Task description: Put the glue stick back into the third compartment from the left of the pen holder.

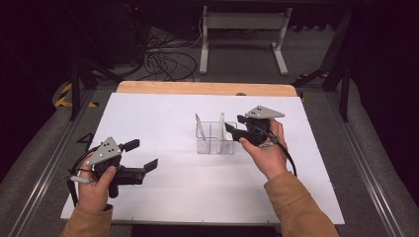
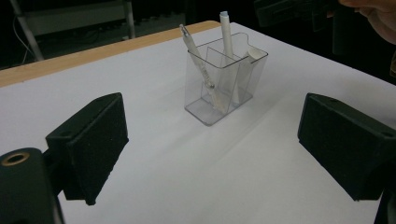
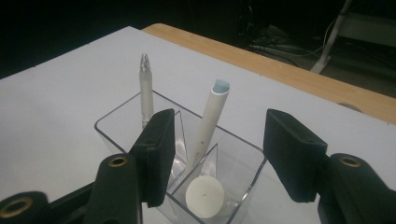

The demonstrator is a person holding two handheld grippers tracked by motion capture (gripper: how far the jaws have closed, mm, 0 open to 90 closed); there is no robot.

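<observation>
A clear plastic pen holder with inner dividers (image 1: 216, 138) stands upright on the white sheet covering the table (image 1: 163, 123), a little right of the middle and nearer the far wooden edge. In it stand a translucent pen with a silvery tip (image 3: 146, 91), leaning in one compartment, and a white cylindrical marker with a pale blue end (image 3: 211, 116), tilted in the middle compartment; a third white round-ended thing (image 3: 204, 197) sits low in the nearest compartment, though I cannot tell for sure what it is. The right gripper (image 1: 234, 131) hangs just at the right side of the holder, level with its rim; in the right gripper view its two black jaws stand apart over the holder's near corner, with the white marker between them but touched by neither pad, so nothing is gripped. The left gripper (image 1: 141, 154) rests well apart at the near left of the sheet, held in the person's left hand (image 1: 94, 185), its jaws spread wide and empty, pointing toward the holder.
</observation>
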